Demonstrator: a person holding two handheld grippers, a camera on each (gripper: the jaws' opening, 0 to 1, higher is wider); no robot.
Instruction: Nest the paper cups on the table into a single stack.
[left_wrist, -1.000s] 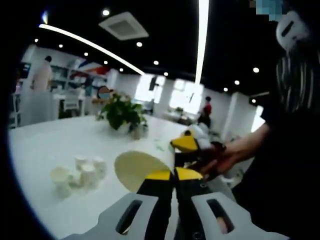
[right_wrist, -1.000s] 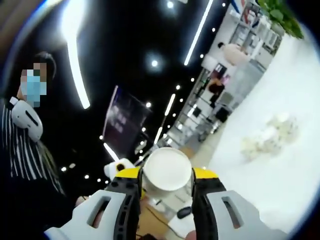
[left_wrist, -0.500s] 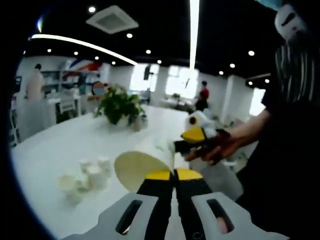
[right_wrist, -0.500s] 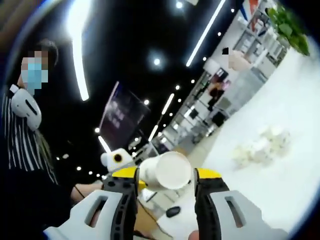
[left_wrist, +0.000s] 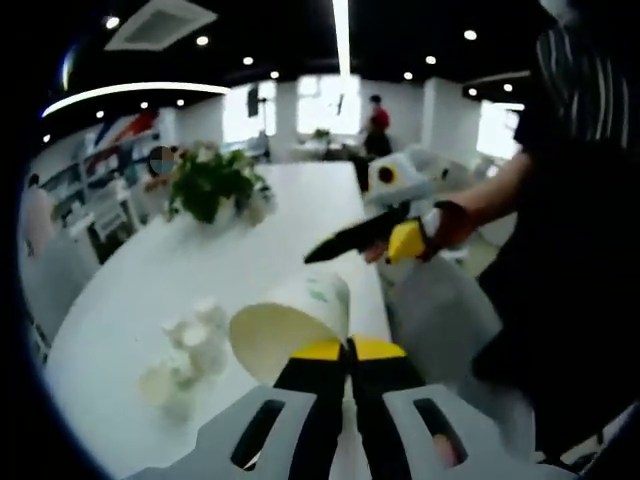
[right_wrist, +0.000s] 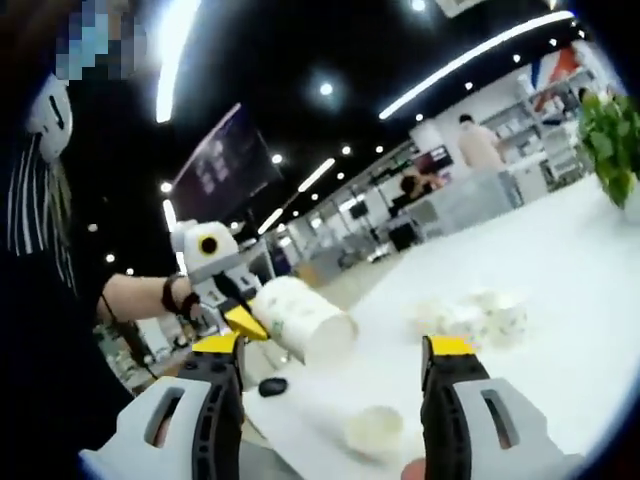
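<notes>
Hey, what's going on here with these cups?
A person works over a white table with a gripper in each hand. The left gripper is shut on the rim of a paper cup, held tipped on its side. The right gripper is open and empty. A cluster of loose cups sits unstacked on the table.

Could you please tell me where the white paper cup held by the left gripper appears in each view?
Left gripper view: white paper cup, low centre, above the jaws.
Right gripper view: the cup sits left of centre, mid-height.
Shared landmark: the green potted plant.
</notes>
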